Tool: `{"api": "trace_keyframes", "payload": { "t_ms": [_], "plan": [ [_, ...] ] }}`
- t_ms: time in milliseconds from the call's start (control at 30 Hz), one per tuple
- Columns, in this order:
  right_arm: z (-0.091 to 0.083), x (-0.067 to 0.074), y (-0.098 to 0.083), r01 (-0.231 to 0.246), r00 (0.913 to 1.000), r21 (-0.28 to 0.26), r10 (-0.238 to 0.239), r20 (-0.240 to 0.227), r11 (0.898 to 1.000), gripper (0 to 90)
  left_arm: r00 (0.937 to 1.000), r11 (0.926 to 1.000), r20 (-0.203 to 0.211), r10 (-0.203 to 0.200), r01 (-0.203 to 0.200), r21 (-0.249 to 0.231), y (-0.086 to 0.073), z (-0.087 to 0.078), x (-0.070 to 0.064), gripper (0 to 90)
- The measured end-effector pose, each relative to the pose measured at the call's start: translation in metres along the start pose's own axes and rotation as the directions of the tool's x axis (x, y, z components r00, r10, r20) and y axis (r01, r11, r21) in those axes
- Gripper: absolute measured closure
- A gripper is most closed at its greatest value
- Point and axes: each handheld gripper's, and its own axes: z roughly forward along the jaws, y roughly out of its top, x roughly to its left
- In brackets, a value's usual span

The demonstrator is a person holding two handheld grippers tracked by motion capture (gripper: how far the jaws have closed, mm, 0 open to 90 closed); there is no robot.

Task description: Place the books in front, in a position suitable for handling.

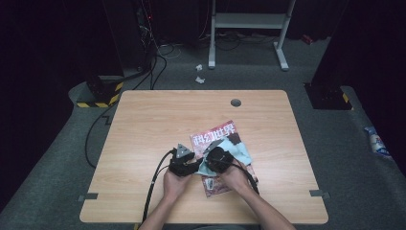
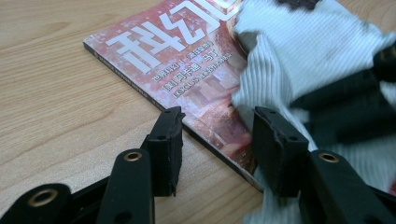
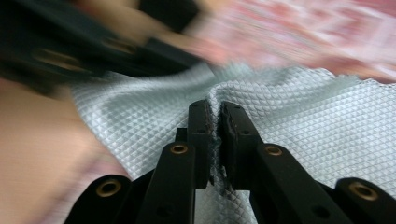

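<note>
Pale waffle-weave cloth (image 3: 299, 126) laid on magazine (image 2: 187, 70), near-centre worktop (image 1: 143, 124). Right tongs (image 3: 215, 109) clamped on cloth fold. Left tongs (image 2: 217, 128) held apart, straddling magazine's edge, cloth just right.

Both grippers are black: the left gripper (image 1: 195, 163) carries a grey three-cornered plate and a black cable; brass-ringed screw holes dot the right gripper (image 3: 214, 116) fingers (image 3: 237, 135).

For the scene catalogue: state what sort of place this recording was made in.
Probably a lab or recording room set up for handling trials, not a home. A lone wooden table stands on grey carpet, hazard-striped stand bases flank it, and cables run across the floor near a white metal frame behind.
</note>
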Motion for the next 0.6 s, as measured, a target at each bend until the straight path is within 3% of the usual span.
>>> {"api": "trace_keyframes", "payload": {
  "t_ms": [33, 100, 167, 233, 367, 433, 600],
  "plan": [
    [-0.002, -0.009, -0.005, -0.005, 0.9981, 0.002, 0.005, 0.062, 1.000, 81.3, 1.0000, 1.0000, 0.000, 0.003, -0.003, 0.000, 0.000, 0.000, 0.000, 53.3],
    [-0.009, -0.036, -0.021, -0.103, 0.9911, -0.006, 0.103, 0.084, 0.995, 80.9, 1.0000, 1.0000, 0.002, 0.002, -0.002, 0.003, 0.000, 0.000, 0.000, 53.4],
    [-0.018, -0.060, -0.037, -0.191, 0.9736, -0.007, 0.191, 0.125, 0.982, 80.8, 1.0000, 1.0000, 0.002, 0.000, 0.000, 0.004, 0.000, 0.000, 0.000, 53.6],
    [-0.026, -0.076, -0.051, -0.234, 0.9632, -0.011, 0.233, 0.134, 0.972, 80.7, 1.0000, 0.9999, 0.006, -0.003, 0.003, 0.011, 0.001, 0.000, 0.000, 54.6],
    [-0.030, -0.082, -0.059, -0.259, 0.9581, -0.006, 0.258, 0.124, 0.966, 80.6, 0.9996, 0.9996, 0.024, -0.018, 0.017, 0.025, 0.003, 0.000, -0.001, 56.8],
    [-0.030, -0.081, -0.058, -0.253, 0.9593, 0.000, 0.251, 0.129, 0.967, 81.1, 0.9999, 0.9992, 0.015, 0.002, -0.003, 0.041, 0.005, 0.000, -0.004, 56.8],
    [-0.030, -0.080, -0.061, -0.248, 0.9630, -0.002, 0.247, 0.108, 0.969, 82.1, 0.9997, 0.9982, 0.022, -0.007, 0.005, 0.060, 0.006, -0.001, -0.005, 56.7]
  ]
}}
